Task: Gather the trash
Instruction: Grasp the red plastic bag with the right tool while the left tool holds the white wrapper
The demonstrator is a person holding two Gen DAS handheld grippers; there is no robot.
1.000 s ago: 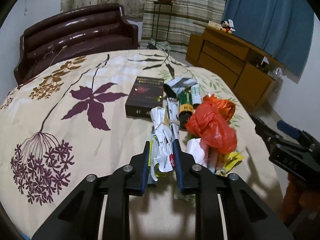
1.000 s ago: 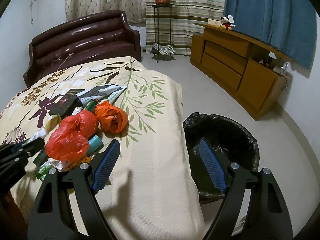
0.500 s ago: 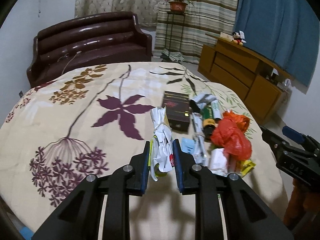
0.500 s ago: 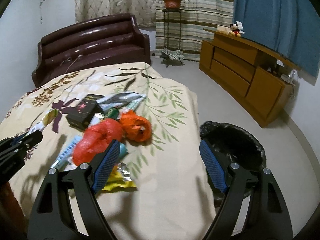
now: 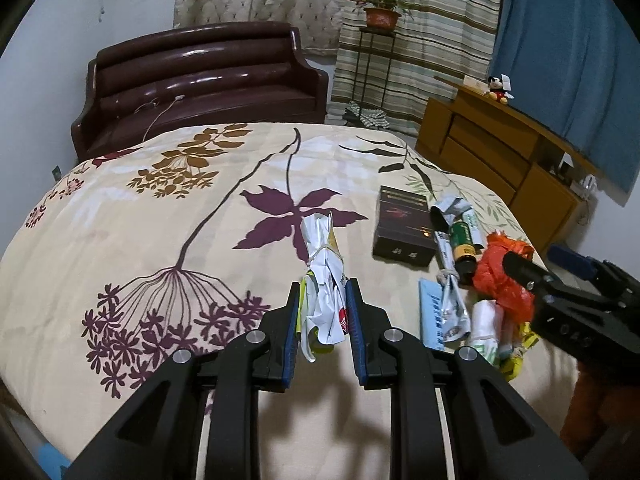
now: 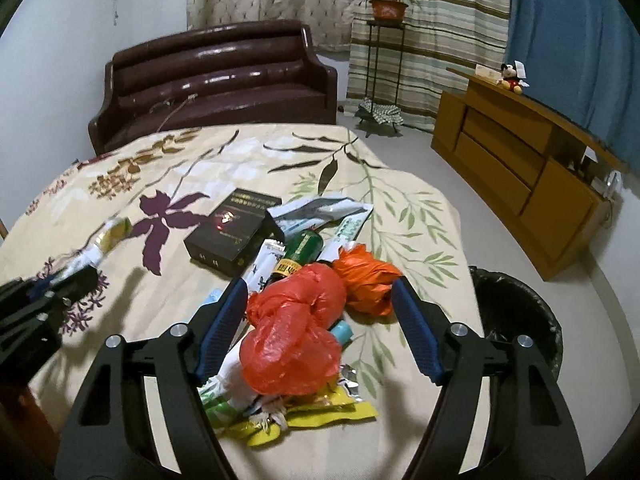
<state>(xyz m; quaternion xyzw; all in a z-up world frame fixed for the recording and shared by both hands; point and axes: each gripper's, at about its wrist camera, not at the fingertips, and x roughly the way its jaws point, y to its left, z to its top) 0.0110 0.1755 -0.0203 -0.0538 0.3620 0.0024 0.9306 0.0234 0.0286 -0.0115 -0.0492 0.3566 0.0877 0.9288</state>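
The left tool (image 5: 322, 300) is clamped on a crumpled white wrapper bundle (image 5: 324, 280) tied with string, which sticks out forward between its blue pads above the floral bedspread (image 5: 160, 208). Ahead and to the right of this tool lies the rest of the trash: a dark box (image 5: 404, 228), a green bottle (image 5: 464, 240), a light blue packet (image 5: 432, 316) and a tied strip of wrappers (image 5: 450, 280), all close together on the bed.

The right tool (image 6: 320, 300) hangs with its jaws spread wide and nothing between them that it grips. Directly below and between its fingers sits a red plastic bag (image 6: 296, 332), with an orange plastic bag (image 6: 366, 284) touching it on the far right side. Under the red bag, nearer the tool's base, lie yellow wrappers (image 6: 332, 408) and white paper scraps (image 6: 228, 376). Beyond the bags are the green bottle (image 6: 302, 250), the dark box (image 6: 232, 232) and a silver pouch (image 6: 320, 210).

To the right of the right tool, off the bed's edge, a black-lined trash bin (image 6: 516, 320) stands on the floor. The left tool with its bundle shows at the far left of the right wrist view.
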